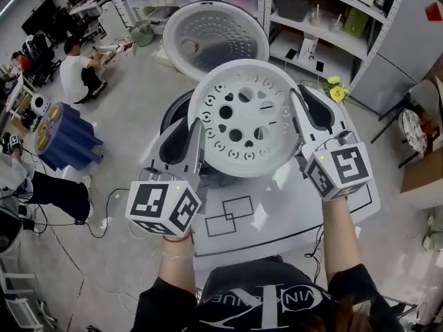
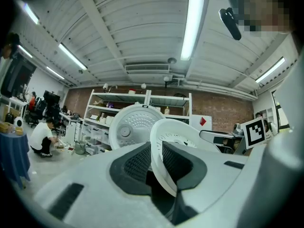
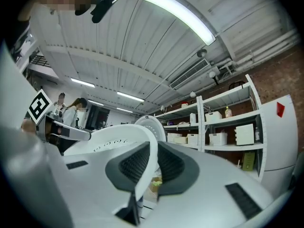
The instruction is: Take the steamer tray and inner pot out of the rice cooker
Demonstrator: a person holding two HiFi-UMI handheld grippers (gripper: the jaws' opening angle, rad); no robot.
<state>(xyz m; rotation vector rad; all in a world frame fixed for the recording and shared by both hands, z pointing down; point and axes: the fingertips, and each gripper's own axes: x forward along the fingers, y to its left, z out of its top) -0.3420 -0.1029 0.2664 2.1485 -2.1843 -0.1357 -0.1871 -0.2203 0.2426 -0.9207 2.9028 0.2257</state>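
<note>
Workshop shelving (image 1: 311,19) behind; steamer tray (image 1: 242,116) above rice cooker (image 1: 214,40), left gripper (image 1: 196,131), right gripper (image 1: 299,106) clamping its rim

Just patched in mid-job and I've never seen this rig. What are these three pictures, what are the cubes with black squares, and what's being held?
There is no robot: a person holds a claw tool in each hand, and the patterned cubes are part of those tools. The downward picture comes from a camera on the person's head. The other two cameras ride on the claws, looking along their jaws. The left claw and right claw pinch opposite rims of the white, holed steamer tray, held above the rice cooker, whose lid stands open, on a white table.
</note>
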